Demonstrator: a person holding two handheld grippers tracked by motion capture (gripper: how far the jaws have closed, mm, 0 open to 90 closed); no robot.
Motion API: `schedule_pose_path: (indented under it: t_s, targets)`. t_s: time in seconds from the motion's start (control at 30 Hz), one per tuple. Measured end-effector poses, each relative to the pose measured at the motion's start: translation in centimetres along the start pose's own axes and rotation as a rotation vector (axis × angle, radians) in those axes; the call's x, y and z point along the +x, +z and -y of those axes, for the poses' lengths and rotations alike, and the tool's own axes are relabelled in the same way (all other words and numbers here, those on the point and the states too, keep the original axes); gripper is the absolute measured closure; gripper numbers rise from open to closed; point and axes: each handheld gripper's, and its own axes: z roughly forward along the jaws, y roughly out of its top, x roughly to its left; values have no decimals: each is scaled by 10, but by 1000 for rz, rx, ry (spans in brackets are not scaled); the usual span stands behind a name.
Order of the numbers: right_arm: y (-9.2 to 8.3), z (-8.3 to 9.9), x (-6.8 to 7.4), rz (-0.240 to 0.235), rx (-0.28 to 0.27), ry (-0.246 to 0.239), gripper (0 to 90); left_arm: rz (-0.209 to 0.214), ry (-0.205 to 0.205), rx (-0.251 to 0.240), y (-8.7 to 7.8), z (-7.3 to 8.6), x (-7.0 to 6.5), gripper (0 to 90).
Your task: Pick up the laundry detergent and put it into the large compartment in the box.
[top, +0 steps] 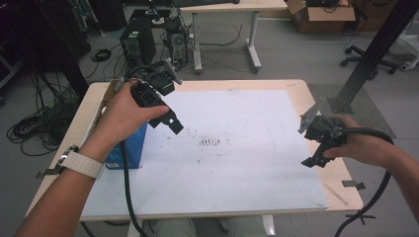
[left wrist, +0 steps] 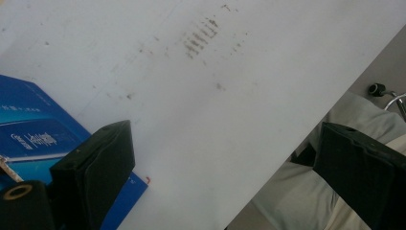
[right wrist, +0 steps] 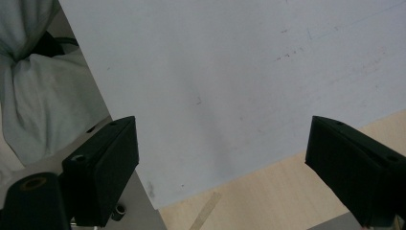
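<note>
My left gripper hangs empty, jaws wide apart, beside the blue cardboard box. Right gripper also gapes, empty. Next, probably straddle that box, then squeeze.

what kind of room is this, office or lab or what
Most likely a lab or tech workroom: computer towers stand on the floor amid loose cables, a cardboard box sits behind a second desk, and a black metal frame post rises beside the table.

The blue rectangular cardboard box with white lettering lies flat on the white sheet at the table's left edge. In the left gripper view the blue rectangular cardboard box sits just behind the near-side finger, outside the gap.
</note>
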Motion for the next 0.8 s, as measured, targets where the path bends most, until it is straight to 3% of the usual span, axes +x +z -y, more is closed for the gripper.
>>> schedule_pose_path:
  t_s: [0.8]
  targets:
    - [0, 3, 2, -2, -2, 9, 103, 17, 2, -4, 1, -3, 0, 62]
